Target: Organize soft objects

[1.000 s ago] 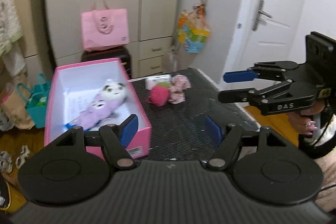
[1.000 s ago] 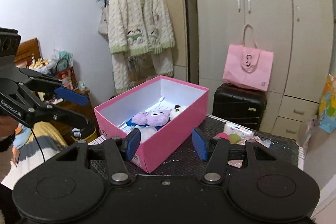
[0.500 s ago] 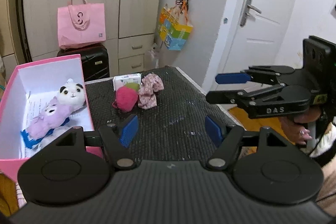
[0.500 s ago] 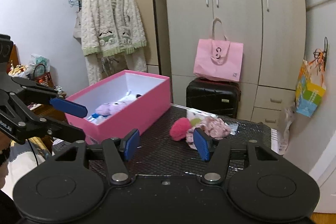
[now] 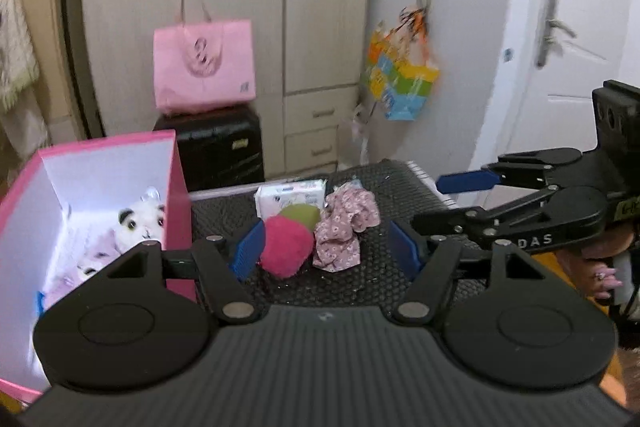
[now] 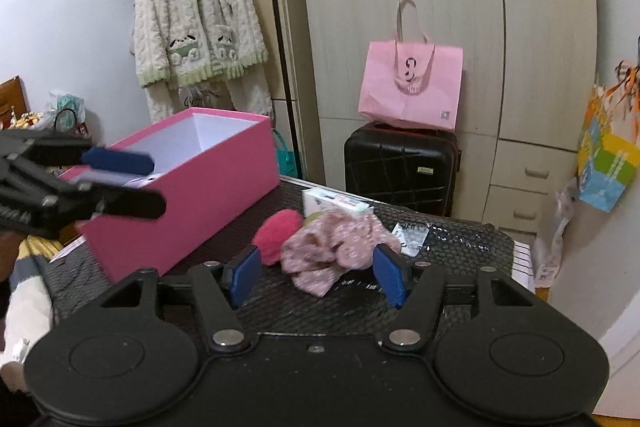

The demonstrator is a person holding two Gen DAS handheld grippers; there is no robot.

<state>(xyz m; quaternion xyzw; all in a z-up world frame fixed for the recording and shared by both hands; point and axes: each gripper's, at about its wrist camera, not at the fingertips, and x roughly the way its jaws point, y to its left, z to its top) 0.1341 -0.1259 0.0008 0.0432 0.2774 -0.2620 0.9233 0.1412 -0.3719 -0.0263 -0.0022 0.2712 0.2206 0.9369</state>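
Two plush toys (image 5: 136,227) lie in the pink box (image 6: 188,199); the fuzzy red ball (image 5: 286,247) and flowery cloth (image 6: 332,247) wait on the table (image 6: 452,247). The left gripper (image 5: 326,251) has its jaws closing on nothing; the right gripper (image 6: 318,275) has its jaws opening, empty.

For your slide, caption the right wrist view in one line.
Right gripper, fingers opening, nears a floral cloth beside a pink box.

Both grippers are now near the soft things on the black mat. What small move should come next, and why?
Probably ease the left gripper forward until the red pompom sits between its closing jaws, which hold nothing yet. The pompom lies loose on the black mat, just ahead of them and nearest the pink box. The right gripper, jaws opening and empty, faces the floral cloth.
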